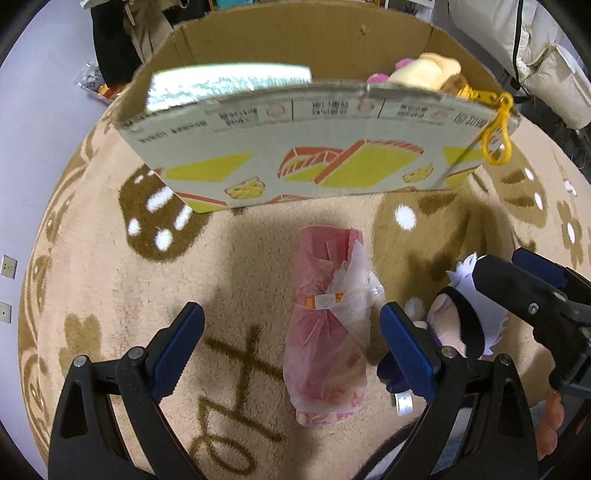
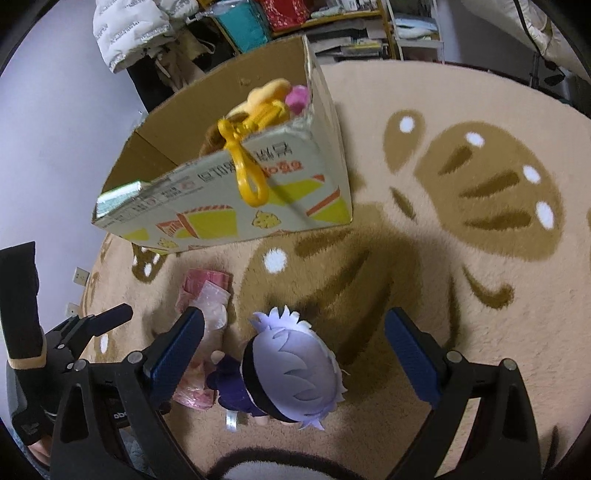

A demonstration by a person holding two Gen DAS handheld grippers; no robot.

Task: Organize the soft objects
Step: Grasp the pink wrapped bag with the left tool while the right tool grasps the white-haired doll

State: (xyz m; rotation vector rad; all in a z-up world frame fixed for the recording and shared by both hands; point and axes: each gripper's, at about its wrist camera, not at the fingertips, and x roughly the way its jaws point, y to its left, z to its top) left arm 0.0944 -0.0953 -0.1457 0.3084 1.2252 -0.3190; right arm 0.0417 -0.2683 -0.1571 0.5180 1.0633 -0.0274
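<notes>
A pink plastic-wrapped soft bundle [image 1: 328, 325] lies on the rug between the open fingers of my left gripper [image 1: 291, 350]; it also shows in the right wrist view [image 2: 205, 295]. A plush doll with pale lilac hair and a black headband [image 2: 291, 373] lies between the open fingers of my right gripper [image 2: 295, 354], just right of the bundle; the doll also shows in the left wrist view [image 1: 458, 317]. A cardboard box [image 1: 295, 147] stands beyond, holding a yellow plush [image 1: 424, 72] with a yellow clip [image 1: 496, 125] hanging over its rim.
The beige rug with brown patterns [image 2: 461, 258] covers the floor. White padded jackets [image 1: 535, 48] and shelves [image 2: 351, 29] stand behind the box. The wall [image 1: 22, 147] with sockets is on the left. The right gripper's body [image 1: 535, 302] is close beside my left one.
</notes>
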